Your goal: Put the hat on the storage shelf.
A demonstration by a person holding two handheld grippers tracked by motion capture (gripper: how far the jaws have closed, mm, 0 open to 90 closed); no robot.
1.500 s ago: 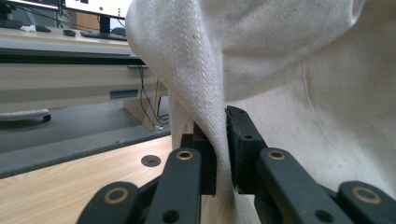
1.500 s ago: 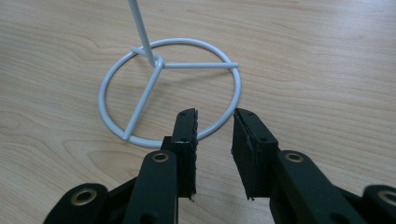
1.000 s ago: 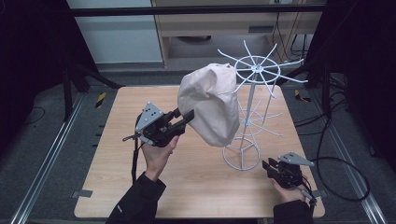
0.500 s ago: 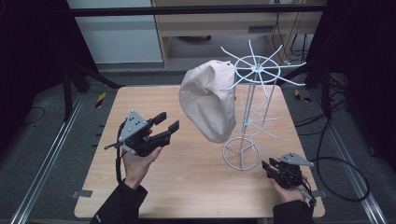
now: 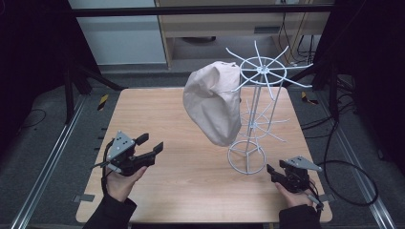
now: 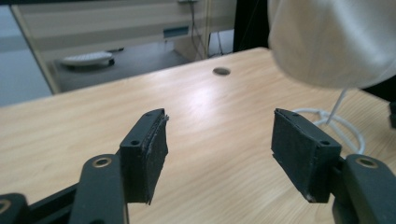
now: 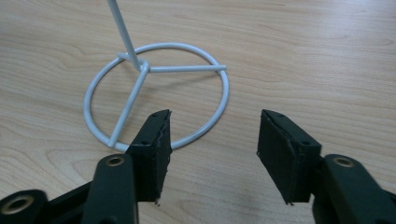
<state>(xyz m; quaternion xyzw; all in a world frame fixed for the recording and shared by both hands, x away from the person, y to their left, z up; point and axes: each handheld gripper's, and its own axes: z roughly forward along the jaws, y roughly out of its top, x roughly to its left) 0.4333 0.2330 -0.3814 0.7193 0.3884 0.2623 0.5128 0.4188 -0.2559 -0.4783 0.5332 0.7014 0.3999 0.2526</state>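
1. Now: beige cloth cap [image 5: 213, 102] hangs on one prong at the top wheel of the white wire stand [image 5: 254, 107], on the stand's left side as the high view has it, sagging down beside the pole, clear of the worktop [image 5: 191, 162].
2. Cap look: soft, plain pale fabric, crumpled dome, no print visible; long axis runs roughly top to bottom, tilted a bit. Left gripper view catches its rounded underside [image 6: 329, 42] up and to the right of the jaws.
3. Key relation: cap lies up, forward and to the right of the left claw [image 5: 149, 145], well apart from it; no contact. Left claw is on the cap's side of the stand; the right claw is lower, by the base.
4. Left claw: jaws have just been opening, now spread wide, nothing between them, just bare worktop beyond.
5. Right claw [image 5: 273, 172]: sits low at the worktop's right front, just beside the stand's ring base [image 7: 156, 100]. Jaws have just been opening, now spread; the left jaw overlaps the ring's near edge in the right gripper view, nothing pinched.
6. Judgement: hanging looks done, both claws let go. Any further cap handling would fall to the left hand; the right is placed to steady the base.
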